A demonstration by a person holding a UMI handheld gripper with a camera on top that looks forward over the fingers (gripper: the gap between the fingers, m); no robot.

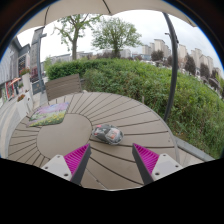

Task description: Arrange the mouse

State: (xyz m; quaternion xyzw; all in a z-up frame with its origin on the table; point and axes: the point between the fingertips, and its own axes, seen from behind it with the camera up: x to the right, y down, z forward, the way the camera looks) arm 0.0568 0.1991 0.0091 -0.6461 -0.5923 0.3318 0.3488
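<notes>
A grey mouse (107,133) with a mottled pattern lies on a round wooden slatted table (140,120), just ahead of my fingers and about midway between them. My gripper (110,160) is open, its two pink pads (76,158) spread wide apart, hovering above the near part of the table. Nothing is held between the fingers.
A flat mat or pad (50,117) lies on the table's left side. A chair (63,86) stands behind the table on the left. A parasol pole (176,70) rises on the right. A hedge (130,75), trees and buildings lie beyond.
</notes>
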